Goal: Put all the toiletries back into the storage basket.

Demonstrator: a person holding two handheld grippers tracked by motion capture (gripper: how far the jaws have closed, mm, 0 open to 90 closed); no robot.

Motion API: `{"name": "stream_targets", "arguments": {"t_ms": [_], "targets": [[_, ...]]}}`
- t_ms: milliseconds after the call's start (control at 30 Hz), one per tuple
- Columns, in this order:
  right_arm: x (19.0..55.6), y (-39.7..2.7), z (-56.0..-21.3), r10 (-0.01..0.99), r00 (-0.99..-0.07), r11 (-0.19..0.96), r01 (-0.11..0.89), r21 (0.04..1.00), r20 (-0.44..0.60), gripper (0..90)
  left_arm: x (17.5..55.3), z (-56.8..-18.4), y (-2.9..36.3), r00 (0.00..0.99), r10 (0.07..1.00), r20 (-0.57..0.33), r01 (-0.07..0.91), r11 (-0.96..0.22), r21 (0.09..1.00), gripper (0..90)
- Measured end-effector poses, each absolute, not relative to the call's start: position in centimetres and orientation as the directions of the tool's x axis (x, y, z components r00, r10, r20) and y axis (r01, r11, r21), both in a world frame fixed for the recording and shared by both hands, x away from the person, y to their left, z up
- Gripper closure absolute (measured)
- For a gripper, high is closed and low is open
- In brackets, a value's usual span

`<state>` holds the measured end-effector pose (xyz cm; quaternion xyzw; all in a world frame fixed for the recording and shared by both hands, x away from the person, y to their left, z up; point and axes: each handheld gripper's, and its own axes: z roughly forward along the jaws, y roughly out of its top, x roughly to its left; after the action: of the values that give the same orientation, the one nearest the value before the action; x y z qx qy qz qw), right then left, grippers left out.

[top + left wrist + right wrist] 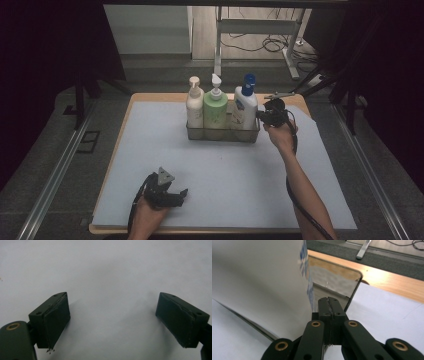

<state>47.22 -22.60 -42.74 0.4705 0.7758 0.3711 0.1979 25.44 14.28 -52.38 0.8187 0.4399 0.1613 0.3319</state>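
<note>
Fingers of the right gripper [329,305] pinch the clear rectangular basket's [223,134] three-o'clock wall, likely to drag it; left gripper [112,317] rests released on the surface.

The left tool [172,196] rests low near the person's body, its jaws spread wide apart. The right forearm stretches forward, and the right tool [263,116] has its jaws pressed together.

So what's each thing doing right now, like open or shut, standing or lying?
Cream bottle: upright in basket, pump on.
Green bottle: upright in basket, pump on.
Blue-capped bottle: upright in basket.
Basket: on the mat, right end pinched.
Left tongs: open, holding nothing.
Right tongs: shut on basket rim.
</note>
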Motion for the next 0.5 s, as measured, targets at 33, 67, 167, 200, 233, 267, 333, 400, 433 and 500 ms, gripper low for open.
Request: {"name": "stream_targets", "arguments": {"t_ms": [33, 67, 167, 200, 233, 267, 333, 400, 433, 500], "targets": [[47.3, -22.5, -43.0, 0.877, -0.478, 0.28, 0.586, 0.76, 0.045, 89.4, 25.4, -52.4, 14.3, 0.561, 0.827, -0.028, 0.613, -0.393, 0.685, 11.8], [47.4, -22.4, -43.3, 0.876, -0.479, 0.28, 0.59, 0.757, 0.05, 89.4, 25.4, -52.4, 14.3, 0.561, 0.827, -0.028, 0.613, -0.393, 0.685, 11.8], [47.6, -22.0, -43.9, 0.876, -0.481, 0.287, 0.595, 0.751, 0.047, 89.4, 25.4, -52.4, 14.3, 0.561, 0.827, -0.028, 0.613, -0.393, 0.685, 11.8], [47.7, -22.0, -44.1, 0.877, -0.479, 0.287, 0.596, 0.75, 0.045, 89.4, 25.4, -52.4, 14.3, 0.561, 0.827, -0.029, 0.613, -0.391, 0.686, 11.8], [47.8, -22.0, -44.2, 0.878, -0.475, 0.282, 0.599, 0.749, 0.049, 89.4, 25.4, -52.4, 14.3, 0.561, 0.827, -0.029, 0.613, -0.392, 0.686, 11.8], [47.8, -22.0, -44.3, 0.879, -0.473, 0.28, 0.603, 0.747, 0.053, 89.4, 25.4, -52.4, 14.3, 0.561, 0.827, -0.029, 0.613, -0.392, 0.686, 11.8], [47.8, -21.9, -44.5, 0.88, -0.472, 0.283, 0.608, 0.742, 0.051, 89.4, 25.4, -52.4, 14.3, 0.561, 0.827, -0.029, 0.613, -0.391, 0.686, 11.9], [47.8, -21.8, -44.8, 0.882, -0.469, 0.285, 0.612, 0.738, 0.047, 89.4, 25.4, -52.4, 14.3, 0.561, 0.828, -0.03, 0.613, -0.391, 0.686, 11.8], [47.8, -21.9, -44.9, 0.882, -0.468, 0.284, 0.615, 0.736, 0.051, 89.4, 25.4, -52.4, 14.3, 0.56, 0.828, -0.03, 0.614, -0.391, 0.686, 11.8], [47.8, -21.9, -45.1, 0.884, -0.464, 0.281, 0.618, 0.734, 0.052, 89.4, 25.4, -52.4, 14.3, 0.56, 0.828, -0.03, 0.614, -0.391, 0.686, 11.8]]}}
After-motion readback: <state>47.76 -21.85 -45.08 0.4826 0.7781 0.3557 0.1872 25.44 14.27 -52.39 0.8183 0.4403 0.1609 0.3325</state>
